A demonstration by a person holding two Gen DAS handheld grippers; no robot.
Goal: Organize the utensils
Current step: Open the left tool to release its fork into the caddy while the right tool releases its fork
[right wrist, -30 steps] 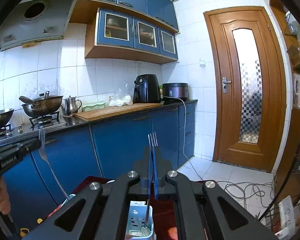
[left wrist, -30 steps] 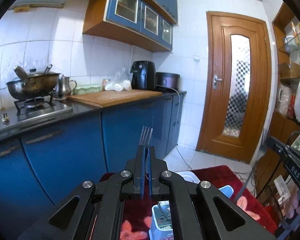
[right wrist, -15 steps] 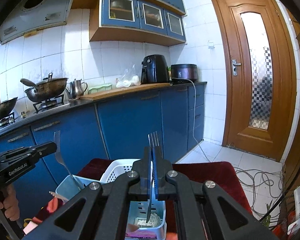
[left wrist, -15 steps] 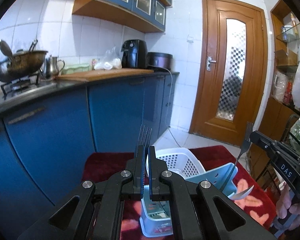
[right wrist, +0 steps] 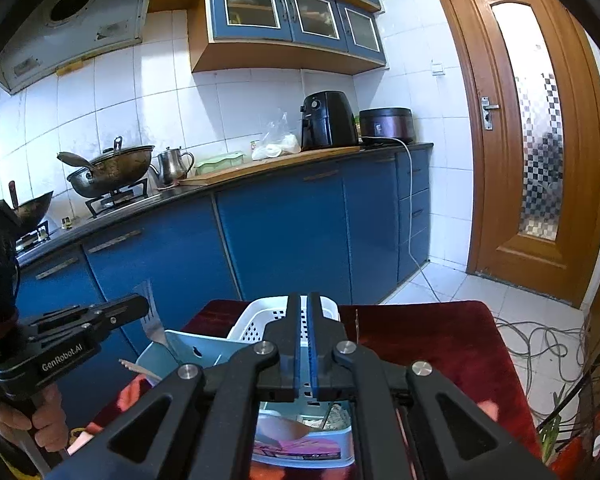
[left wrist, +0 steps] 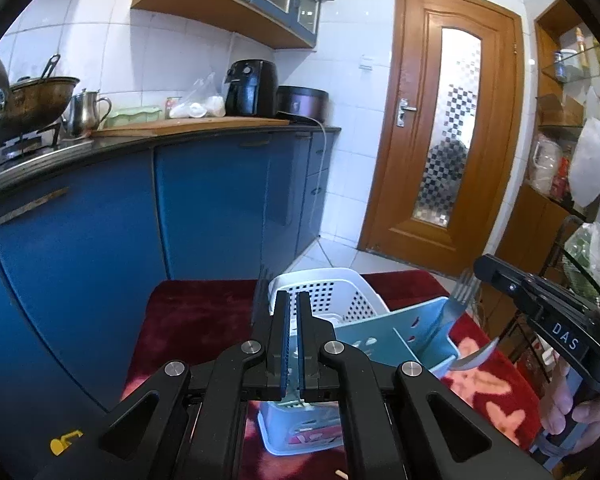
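A light blue utensil holder (left wrist: pixel 396 340) stands in front of a white perforated basket (left wrist: pixel 328 296) on a red cloth. My left gripper (left wrist: pixel 292 300) is nearly shut with a small gap; a fork (left wrist: pixel 259 296) stands just left of its jaws, and whether it is gripped is unclear. My right gripper (right wrist: pixel 308 300) looks shut with nothing visible between its pads. In the left wrist view a fork (left wrist: pixel 458 300) hangs by the right gripper (left wrist: pixel 484 268) over the holder. In the right wrist view a fork (right wrist: pixel 152 320) hangs below the left gripper (right wrist: pixel 138 305).
Blue cabinets (right wrist: pixel 284 232) and a counter with a wok (right wrist: pixel 108 168), kettle (right wrist: pixel 174 164) and air fryer (right wrist: pixel 328 120) run behind. A wooden door (right wrist: pixel 540 140) is at the right. Cables (right wrist: pixel 548 344) lie on the floor. A spoon (left wrist: pixel 476 354) lies beside the holder.
Both grippers have tilted down and lowered toward the holder and basket. The fork tines that rose above each gripper's pads no longer show there.
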